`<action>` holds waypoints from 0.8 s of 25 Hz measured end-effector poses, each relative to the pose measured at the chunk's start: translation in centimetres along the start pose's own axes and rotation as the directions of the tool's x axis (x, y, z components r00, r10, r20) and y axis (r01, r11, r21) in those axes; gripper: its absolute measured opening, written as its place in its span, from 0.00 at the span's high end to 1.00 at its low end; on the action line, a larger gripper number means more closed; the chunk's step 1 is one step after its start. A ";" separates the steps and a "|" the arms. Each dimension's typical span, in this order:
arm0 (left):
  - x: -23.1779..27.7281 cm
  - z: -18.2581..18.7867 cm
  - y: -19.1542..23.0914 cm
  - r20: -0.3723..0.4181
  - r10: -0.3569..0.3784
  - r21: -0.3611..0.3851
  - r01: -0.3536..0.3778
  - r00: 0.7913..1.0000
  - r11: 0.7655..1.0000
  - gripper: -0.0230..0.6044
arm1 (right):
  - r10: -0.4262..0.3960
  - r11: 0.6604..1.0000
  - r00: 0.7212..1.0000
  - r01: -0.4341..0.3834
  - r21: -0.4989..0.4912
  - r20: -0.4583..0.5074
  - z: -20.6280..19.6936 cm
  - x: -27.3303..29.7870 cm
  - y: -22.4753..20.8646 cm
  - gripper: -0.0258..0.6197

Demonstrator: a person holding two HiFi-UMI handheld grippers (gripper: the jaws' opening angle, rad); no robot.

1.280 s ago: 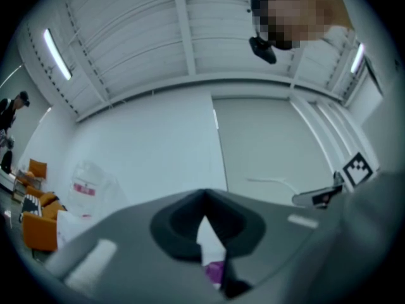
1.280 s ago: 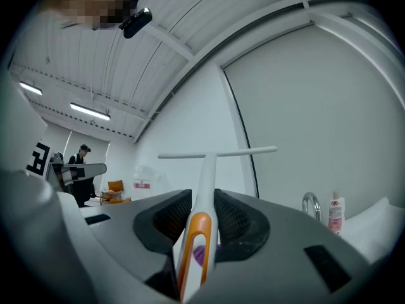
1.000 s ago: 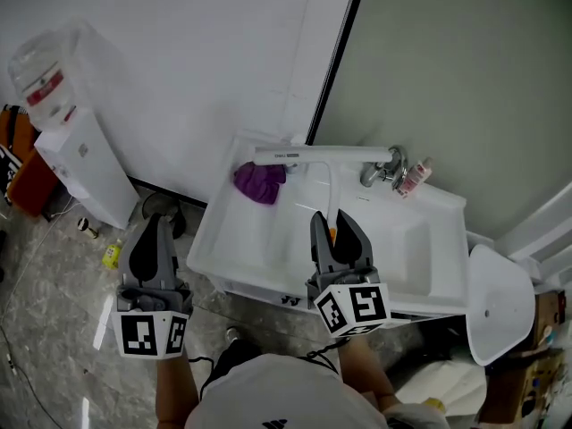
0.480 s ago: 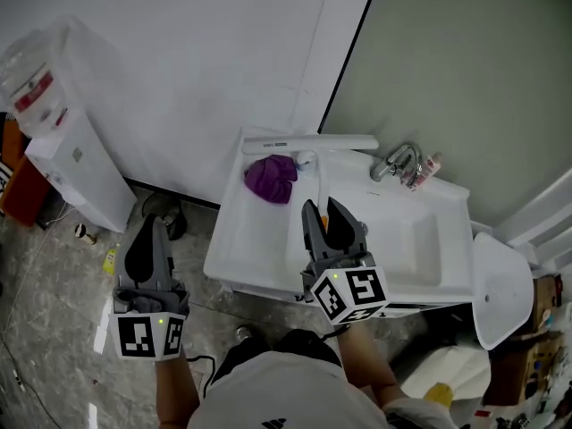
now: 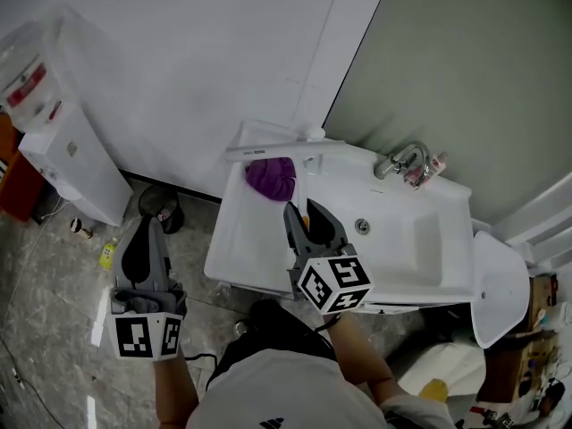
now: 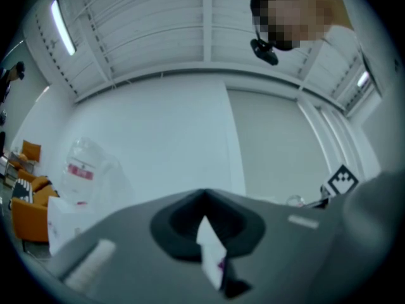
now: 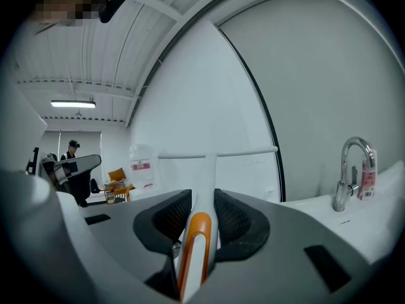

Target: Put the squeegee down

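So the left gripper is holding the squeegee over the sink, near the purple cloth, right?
Not quite: it is the right gripper that holds the squeegee, its jaws closed on the handle, as the right gripper view shows. The rest stands: the squeegee is over the sink, near the purple cloth.

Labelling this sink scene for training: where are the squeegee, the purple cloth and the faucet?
squeegee (image 7: 207, 176), right gripper view, on its white handle.
cloth (image 5: 271, 177), head view, middle of the purple bundle.
faucet (image 7: 344, 173), right gripper view, on its upright pipe.
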State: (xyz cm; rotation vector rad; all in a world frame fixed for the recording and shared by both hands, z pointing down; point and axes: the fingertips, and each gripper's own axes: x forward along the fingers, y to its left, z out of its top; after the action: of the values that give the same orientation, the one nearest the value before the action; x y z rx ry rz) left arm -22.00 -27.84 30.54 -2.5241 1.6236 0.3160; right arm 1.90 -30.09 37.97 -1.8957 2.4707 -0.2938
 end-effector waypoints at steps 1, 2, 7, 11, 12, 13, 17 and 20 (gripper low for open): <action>0.2 -0.2 0.1 -0.003 0.003 0.001 -0.003 1.000 1.000 0.95 | 0.001 1.000 1.000 -0.001 0.009 -0.014 -0.5 0.5 -0.1 0.79; 0.4 -0.4 0.3 -0.008 0.007 0.001 -0.007 1.000 1.000 0.95 | 0.002 1.000 1.000 -0.002 0.016 -0.030 -1.1 1.0 -0.2 0.79; 1.8 -1.2 0.9 -0.025 0.028 -0.002 -0.029 0.999 1.000 0.95 | 0.018 0.999 0.993 -0.013 0.040 -0.113 -3.5 4.0 -1.1 0.79; 3.0 -1.8 1.4 -0.031 0.047 -0.005 -0.047 0.998 0.999 0.95 | 0.044 0.997 0.984 -0.034 0.064 -0.170 -5.2 6.4 -1.5 0.79; 3.3 -2.0 1.4 -0.034 0.051 -0.006 -0.051 0.998 0.999 0.95 | 0.050 0.997 0.982 -0.038 0.066 -0.183 -5.6 6.9 -1.6 0.79; 3.6 -2.2 1.5 -0.037 0.055 -0.006 -0.056 0.998 0.998 0.95 | 0.054 0.997 0.979 -0.041 0.068 -0.196 -6.0 7.5 -1.8 0.79; 4.8 -2.9 1.8 -0.049 0.074 -0.003 -0.074 0.996 0.997 0.95 | 0.063 0.995 0.968 -0.043 0.087 -0.243 -7.7 9.7 -2.7 0.79; 5.5 -3.4 2.0 -0.062 0.088 0.001 -0.088 0.994 0.996 0.95 | 0.064 0.994 0.958 -0.037 0.102 -0.279 -9.0 11.2 -3.5 0.79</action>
State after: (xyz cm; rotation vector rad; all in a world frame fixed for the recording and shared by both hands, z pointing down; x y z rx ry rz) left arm -21.23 -34.24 32.57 -2.4918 1.7614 0.2510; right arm 1.11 -40.43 48.54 -1.8645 2.6149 -0.7152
